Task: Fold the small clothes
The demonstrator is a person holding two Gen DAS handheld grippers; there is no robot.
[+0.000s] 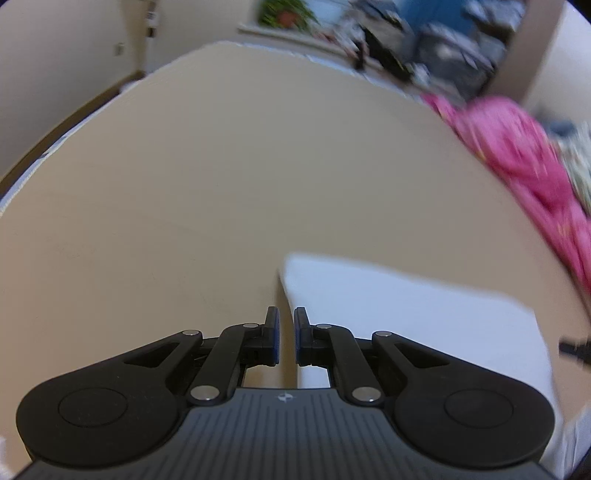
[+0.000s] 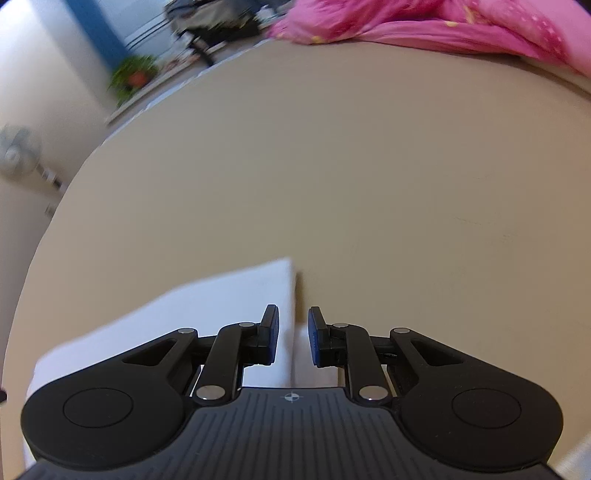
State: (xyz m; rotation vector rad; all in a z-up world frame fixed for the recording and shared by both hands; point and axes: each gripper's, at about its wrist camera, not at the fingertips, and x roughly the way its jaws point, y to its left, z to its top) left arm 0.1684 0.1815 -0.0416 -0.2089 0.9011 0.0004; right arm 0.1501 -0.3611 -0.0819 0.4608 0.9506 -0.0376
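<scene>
A white folded cloth (image 1: 406, 325) lies flat on the beige table (image 1: 221, 184). In the left wrist view my left gripper (image 1: 285, 313) hovers over the cloth's left edge, its blue-padded fingers a narrow gap apart with nothing pinched between them. In the right wrist view the same white cloth (image 2: 184, 317) lies at lower left. My right gripper (image 2: 293, 311) stands over its right edge with a somewhat wider gap, and only the cloth's edge and the table (image 2: 351, 166) show below it. Both views are blurred.
A heap of pink clothes (image 1: 517, 158) lies along the table's far right side, and shows again as pink clothes (image 2: 443, 26) at the top of the right wrist view. Beyond the table are a potted plant (image 2: 135, 75), a fan (image 2: 16, 149) and dark furniture.
</scene>
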